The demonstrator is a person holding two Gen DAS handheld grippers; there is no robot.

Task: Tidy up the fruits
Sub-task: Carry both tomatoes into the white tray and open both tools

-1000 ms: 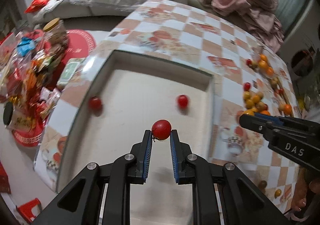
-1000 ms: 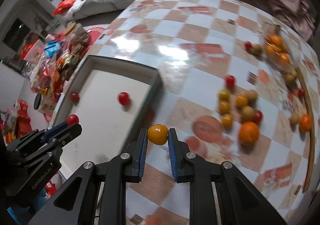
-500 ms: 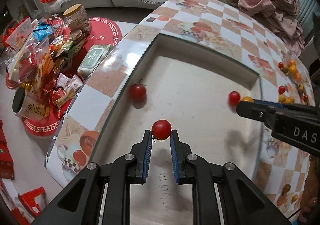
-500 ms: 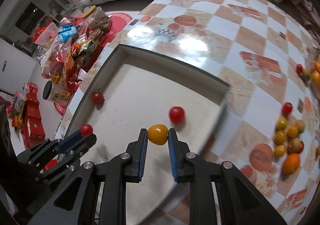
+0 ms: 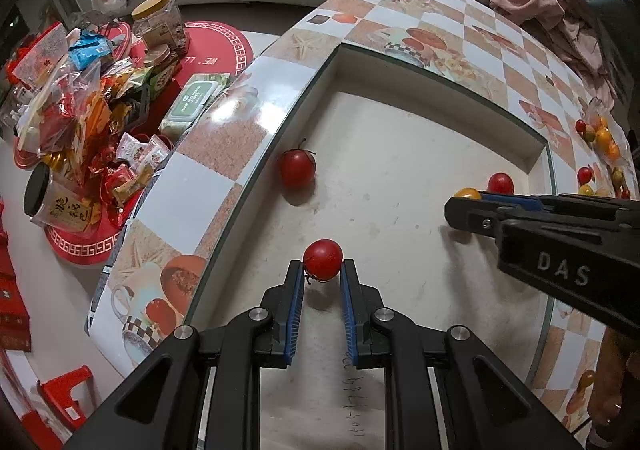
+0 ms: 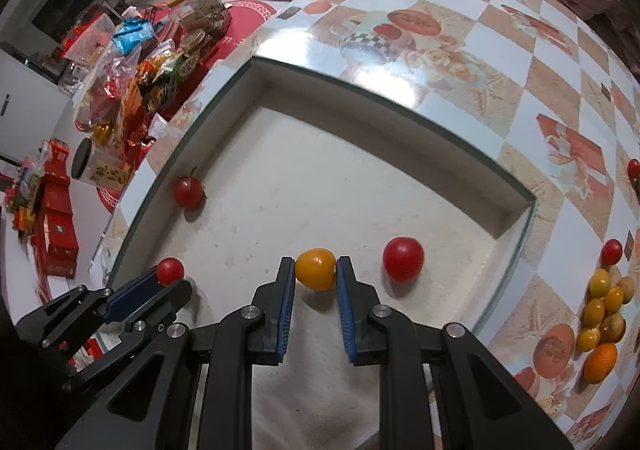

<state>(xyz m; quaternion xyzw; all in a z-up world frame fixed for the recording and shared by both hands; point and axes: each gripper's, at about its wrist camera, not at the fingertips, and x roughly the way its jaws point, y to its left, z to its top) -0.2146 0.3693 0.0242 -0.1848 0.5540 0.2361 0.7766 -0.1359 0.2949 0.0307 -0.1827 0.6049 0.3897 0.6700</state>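
Checkered table (image 6: 460,50) with sunken white tray (image 6: 320,178); snack pile (image 5: 80,102) on floor beside it. Left gripper (image 5: 322,274) pinches red tomato (image 5: 322,259) over tray; right gripper (image 6: 316,274) pinches yellow tomato (image 6: 315,268). Stemmed tomato (image 5: 297,167) by tray's left wall, loose red tomato (image 6: 402,259) just beside right gripper. Only right wrist view shows yellow fruit cluster (image 6: 604,310) clearly; left view mostly hides it behind the right gripper.

Your open room is the pale tray floor (image 6: 320,178) between the stemmed tomato (image 6: 188,191) by the left wall and the red tomato (image 6: 403,259) right. The right wall (image 6: 512,218) probably blocks low sideways exits.
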